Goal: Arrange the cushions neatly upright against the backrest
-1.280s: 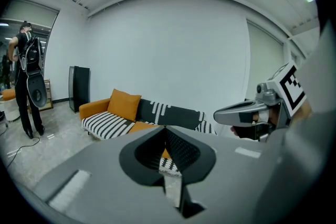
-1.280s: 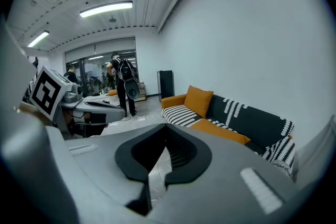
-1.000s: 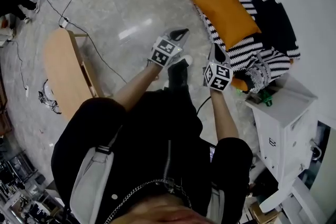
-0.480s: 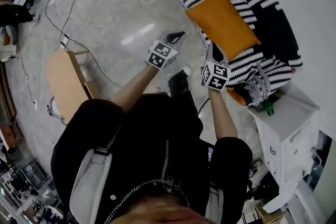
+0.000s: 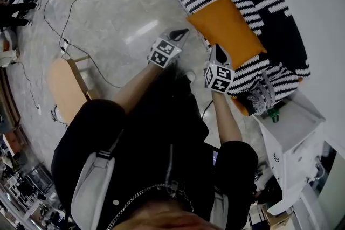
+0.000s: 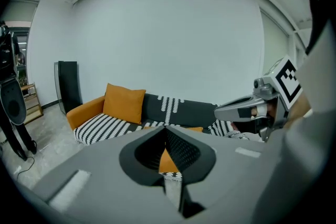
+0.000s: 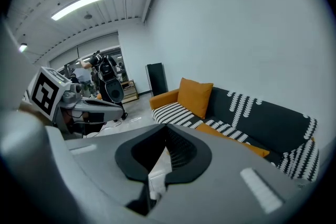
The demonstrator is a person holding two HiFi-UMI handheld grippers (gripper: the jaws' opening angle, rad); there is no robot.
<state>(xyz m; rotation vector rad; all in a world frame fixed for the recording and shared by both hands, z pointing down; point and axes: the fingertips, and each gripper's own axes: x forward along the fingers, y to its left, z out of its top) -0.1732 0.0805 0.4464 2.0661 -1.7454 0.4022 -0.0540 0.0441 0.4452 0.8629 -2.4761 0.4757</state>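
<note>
Head view: left gripper (image 5: pixel 183 34) and right gripper (image 5: pixel 218 51) empty, jaws clenched, near orange cushion (image 5: pixel 229 24).

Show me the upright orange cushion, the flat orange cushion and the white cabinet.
upright orange cushion (image 6: pixel 125 104), left gripper view, its front face.
flat orange cushion (image 5: pixel 226 27), head view, its top face.
white cabinet (image 5: pixel 295 116), head view, its top.

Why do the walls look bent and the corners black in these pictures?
Left gripper view and right gripper view: wide-angle lenses bow the wall, leaving a dark round border; right gripper view: the ceiling lamp glares bright; head view: a pale sheen on the floor.
</note>
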